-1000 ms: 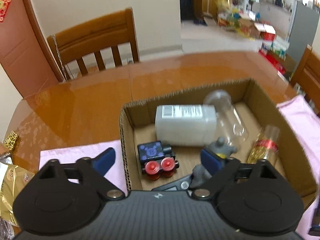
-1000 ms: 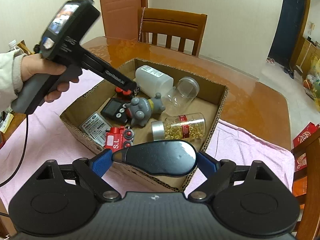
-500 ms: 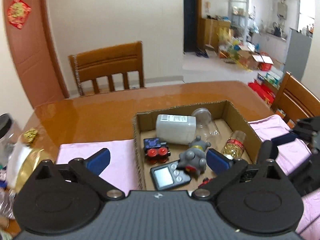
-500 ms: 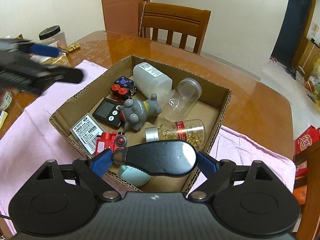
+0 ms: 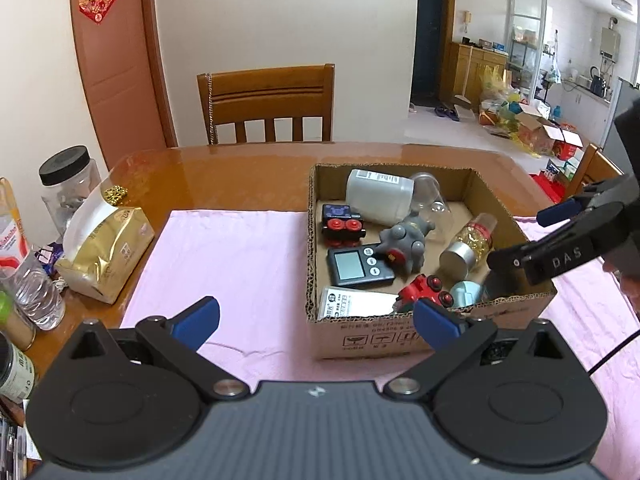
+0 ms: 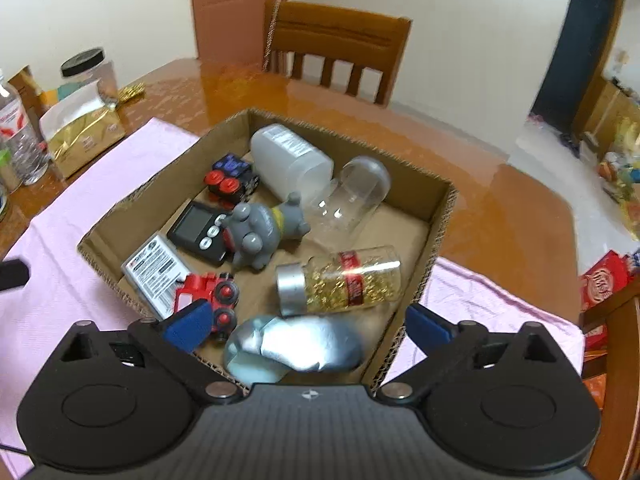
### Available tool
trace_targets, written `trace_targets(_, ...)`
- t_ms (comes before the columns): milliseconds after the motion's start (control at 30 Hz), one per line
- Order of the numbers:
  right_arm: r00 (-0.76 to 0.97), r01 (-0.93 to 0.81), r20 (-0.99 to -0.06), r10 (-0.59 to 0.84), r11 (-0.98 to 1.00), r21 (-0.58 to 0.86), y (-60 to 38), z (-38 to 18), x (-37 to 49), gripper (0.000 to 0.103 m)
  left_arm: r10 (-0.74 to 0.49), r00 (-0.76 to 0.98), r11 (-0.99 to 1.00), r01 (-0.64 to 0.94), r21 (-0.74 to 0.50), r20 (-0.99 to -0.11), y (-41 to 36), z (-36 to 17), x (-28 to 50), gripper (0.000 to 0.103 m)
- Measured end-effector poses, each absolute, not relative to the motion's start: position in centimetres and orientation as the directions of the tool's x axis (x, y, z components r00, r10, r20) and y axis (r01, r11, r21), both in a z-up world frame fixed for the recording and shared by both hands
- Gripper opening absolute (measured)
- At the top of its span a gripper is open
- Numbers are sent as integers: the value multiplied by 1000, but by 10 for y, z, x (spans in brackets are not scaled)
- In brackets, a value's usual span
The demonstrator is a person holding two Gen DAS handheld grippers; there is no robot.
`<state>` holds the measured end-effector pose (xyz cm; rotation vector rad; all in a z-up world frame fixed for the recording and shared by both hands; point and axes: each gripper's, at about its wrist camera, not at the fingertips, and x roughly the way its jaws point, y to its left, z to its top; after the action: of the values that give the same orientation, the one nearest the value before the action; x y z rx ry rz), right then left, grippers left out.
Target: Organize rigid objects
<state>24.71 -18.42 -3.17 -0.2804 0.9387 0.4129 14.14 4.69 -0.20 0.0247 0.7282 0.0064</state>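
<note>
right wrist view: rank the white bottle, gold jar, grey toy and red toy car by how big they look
1. gold jar
2. white bottle, close to the jar; it lies farther away, so this order is unsure
3. grey toy
4. red toy car, partly hidden by the tongs

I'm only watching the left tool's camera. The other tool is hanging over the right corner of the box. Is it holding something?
Observer: No. The right tool is open, with nothing between its fingers.
Operator: So what is underneath it?
Observer: A shiny oval thing with a pale teal back, blurred, lying in the near corner of the box.
Operator: Anything close to it?
Observer: The bottle of gold flakes lies on its side just behind it.
</note>
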Motion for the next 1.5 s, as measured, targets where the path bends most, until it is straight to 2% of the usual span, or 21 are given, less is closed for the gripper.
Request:
trace_targets(400,554,-357,-825,108,927,-118,-172,1,208,103,17,803,999,13,47,-596,49,15,122,102)
trace_targets(633,544,-187,-839,-18,972,-142,-166,18,163,103,-30,749,999,35,-6,-662,50,24,119,102)
trace_targets(833,530,-68,-840,-114,982,-177,-160,20,121,103,-17,715,998,55,32,-699,40,36,113,102)
trace_targets(967,525,-10,-845,-102,992,-125,-163,26,107,103,-39,693,997,74,18,-720,36,43,111,102)
trace_targets(1500,566,49,-821,-76,997,-59,-173,48,95,103,-12,658,997,66,42,-753,24,50,104,102)
